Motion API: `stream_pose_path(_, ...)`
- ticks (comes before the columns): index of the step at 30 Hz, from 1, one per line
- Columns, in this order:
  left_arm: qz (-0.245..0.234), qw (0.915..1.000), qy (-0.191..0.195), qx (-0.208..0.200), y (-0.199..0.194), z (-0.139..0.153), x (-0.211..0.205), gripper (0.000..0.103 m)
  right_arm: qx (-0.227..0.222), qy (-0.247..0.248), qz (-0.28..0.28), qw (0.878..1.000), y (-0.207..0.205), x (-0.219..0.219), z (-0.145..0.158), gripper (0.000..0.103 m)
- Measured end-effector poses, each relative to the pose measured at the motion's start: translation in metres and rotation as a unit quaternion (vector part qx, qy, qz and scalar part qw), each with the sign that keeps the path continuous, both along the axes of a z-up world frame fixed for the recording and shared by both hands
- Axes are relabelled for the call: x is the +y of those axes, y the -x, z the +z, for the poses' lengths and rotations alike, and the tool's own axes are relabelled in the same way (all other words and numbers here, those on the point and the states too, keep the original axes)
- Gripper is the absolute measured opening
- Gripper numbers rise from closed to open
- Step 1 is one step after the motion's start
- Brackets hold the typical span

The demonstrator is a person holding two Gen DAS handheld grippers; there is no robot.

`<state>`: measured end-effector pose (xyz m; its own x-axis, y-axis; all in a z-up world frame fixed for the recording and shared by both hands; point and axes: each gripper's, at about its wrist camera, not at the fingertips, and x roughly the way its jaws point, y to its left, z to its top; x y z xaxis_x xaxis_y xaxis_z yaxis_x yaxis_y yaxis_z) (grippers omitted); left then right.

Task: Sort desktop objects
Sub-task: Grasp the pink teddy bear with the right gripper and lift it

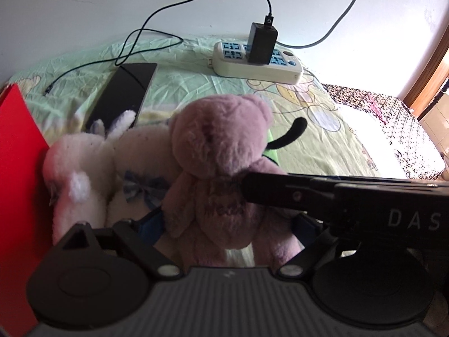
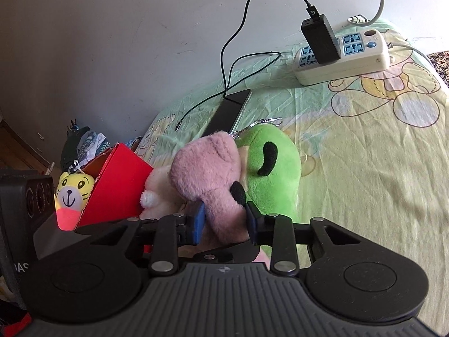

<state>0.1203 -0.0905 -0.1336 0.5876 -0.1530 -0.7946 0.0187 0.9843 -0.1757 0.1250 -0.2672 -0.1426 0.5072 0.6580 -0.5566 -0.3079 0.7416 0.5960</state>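
The pink teddy bear (image 2: 206,174) stands upright between my right gripper (image 2: 224,221)'s blue pads (image 2: 199,219), which pinch its body, while my left gripper (image 1: 230,224) brackets it wide open, with the red box (image 2: 116,182) just left.

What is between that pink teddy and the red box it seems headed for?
The pink teddy, flanked by both grippers' fingers (left gripper, right gripper), has a pale plush toy lying between it and the red box. A yellow tiger toy sits in the box.
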Motion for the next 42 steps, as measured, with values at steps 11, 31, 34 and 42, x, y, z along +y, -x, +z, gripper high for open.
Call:
stream_pose_path(11, -0.034, 0.9994, 0.000, -0.003, 0.030, 0.010, -0.021, 0.087, 0.038, -0.020, 0.000, 0.999, 0.032, -0.022, 0.004, 0.025)
stream_pose_path(31, -0.014, 0.9995, 0.023, 0.016, 0.158, 0.020, -0.012, 0.087, 0.039, -0.002, 0.080, 0.996, 0.137, 0.021, 0.012, 0.024)
stream_pose_path(34, -0.001, 0.9997, 0.020, 0.014, 0.176, 0.024, 0.005, 0.087, 0.039, -0.013, 0.097, 0.994, 0.144, 0.042, 0.013, 0.024)
stream_pose_path(42, 0.032, 0.9995, 0.000, -0.007, 0.221, 0.050, 0.080, 0.087, 0.021, -0.034, 0.135, 0.990, 0.157, 0.123, 0.030, 0.024)
